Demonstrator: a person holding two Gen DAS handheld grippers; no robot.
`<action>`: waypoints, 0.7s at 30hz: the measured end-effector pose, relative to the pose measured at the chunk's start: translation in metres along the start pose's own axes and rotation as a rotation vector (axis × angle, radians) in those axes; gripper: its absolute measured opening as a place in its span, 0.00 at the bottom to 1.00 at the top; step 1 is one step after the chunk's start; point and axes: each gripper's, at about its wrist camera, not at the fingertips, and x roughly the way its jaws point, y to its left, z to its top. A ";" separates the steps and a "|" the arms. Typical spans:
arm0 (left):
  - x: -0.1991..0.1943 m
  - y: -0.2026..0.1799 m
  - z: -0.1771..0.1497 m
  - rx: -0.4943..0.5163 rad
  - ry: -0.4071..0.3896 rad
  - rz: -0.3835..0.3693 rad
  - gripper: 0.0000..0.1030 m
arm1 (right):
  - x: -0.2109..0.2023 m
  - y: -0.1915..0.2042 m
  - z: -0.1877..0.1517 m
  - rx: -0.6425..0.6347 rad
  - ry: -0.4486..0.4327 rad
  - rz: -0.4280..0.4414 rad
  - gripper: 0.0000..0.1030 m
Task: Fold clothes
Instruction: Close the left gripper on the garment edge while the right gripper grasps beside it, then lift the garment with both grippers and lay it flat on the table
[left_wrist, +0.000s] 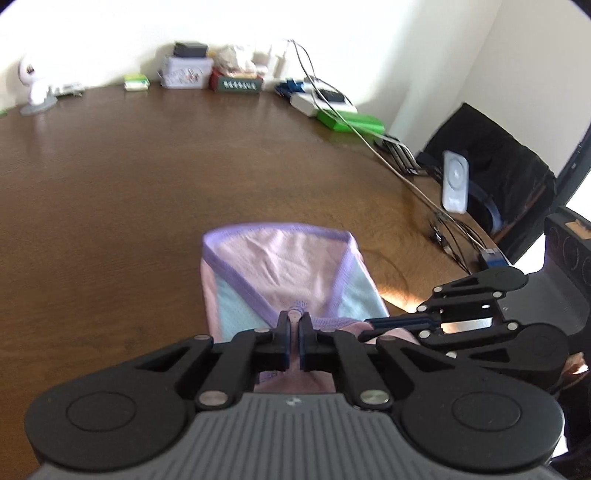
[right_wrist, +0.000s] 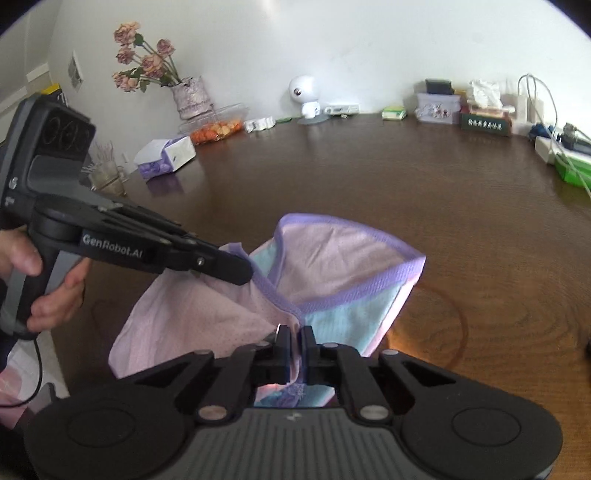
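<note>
A small pink mesh garment (left_wrist: 280, 266) with purple trim and light blue panels lies near the front edge of the brown wooden table (left_wrist: 147, 177). My left gripper (left_wrist: 294, 318) is shut on its near purple-trimmed edge. My right gripper (right_wrist: 295, 334) is shut on another part of the same garment (right_wrist: 332, 266), lifting that edge a little off the table. In the right wrist view the left gripper (right_wrist: 245, 273) comes in from the left, clamped on the cloth. In the left wrist view the right gripper (left_wrist: 369, 328) reaches in from the right, its tips on the garment.
Along the far table edge stand a white figurine (right_wrist: 306, 96), boxes (right_wrist: 437, 103), a tissue box (right_wrist: 166, 157), a vase of dried roses (right_wrist: 190, 94) and green boxes (left_wrist: 351, 122). Cables (left_wrist: 406, 177) and a white charger (left_wrist: 456, 181) lie at the right. A black chair (left_wrist: 491, 173) stands beyond.
</note>
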 end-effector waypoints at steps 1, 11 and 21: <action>-0.001 0.002 0.006 0.011 -0.021 0.018 0.03 | -0.001 -0.001 0.010 -0.014 -0.028 -0.019 0.04; -0.145 -0.053 0.145 0.358 -0.607 0.270 0.03 | -0.089 0.043 0.189 -0.335 -0.516 -0.246 0.04; -0.290 -0.132 0.214 0.481 -0.994 0.374 0.03 | -0.219 0.121 0.306 -0.527 -0.864 -0.424 0.04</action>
